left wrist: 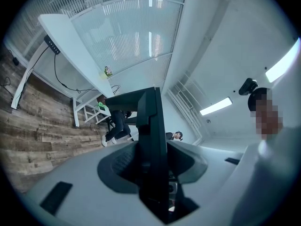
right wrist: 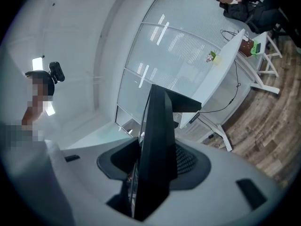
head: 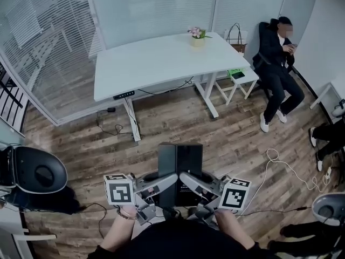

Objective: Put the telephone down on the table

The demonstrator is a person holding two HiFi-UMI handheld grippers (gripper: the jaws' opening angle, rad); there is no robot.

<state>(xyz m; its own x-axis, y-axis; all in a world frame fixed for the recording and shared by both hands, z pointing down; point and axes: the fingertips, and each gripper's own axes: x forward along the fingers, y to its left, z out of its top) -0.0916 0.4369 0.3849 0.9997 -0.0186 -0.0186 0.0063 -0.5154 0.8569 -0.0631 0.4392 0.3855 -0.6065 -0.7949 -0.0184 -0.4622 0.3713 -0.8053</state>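
Note:
A black, boxy telephone [head: 180, 159] hangs over the wooden floor close to my body, held between both grippers. My left gripper [head: 169, 184] clamps its left side and my right gripper [head: 190, 184] clamps its right side. In the left gripper view the telephone [left wrist: 153, 135] stands as a dark slab between the jaws of the left gripper [left wrist: 154, 171]. The right gripper view shows the same slab [right wrist: 157, 135] wedged in the right gripper [right wrist: 151, 171]. The white table [head: 156, 61] stands well ahead, beyond the telephone, and is also seen at the upper left [left wrist: 70, 44] and upper right [right wrist: 230, 51].
A small flower pot [head: 197, 36] sits at the table's far edge. A person in dark clothes [head: 276, 63] sits at the back right beside a white side table [head: 237, 80]. Cables [head: 285, 171] trail over the floor at right. A black chair [head: 39, 172] stands at left. A glass wall runs behind.

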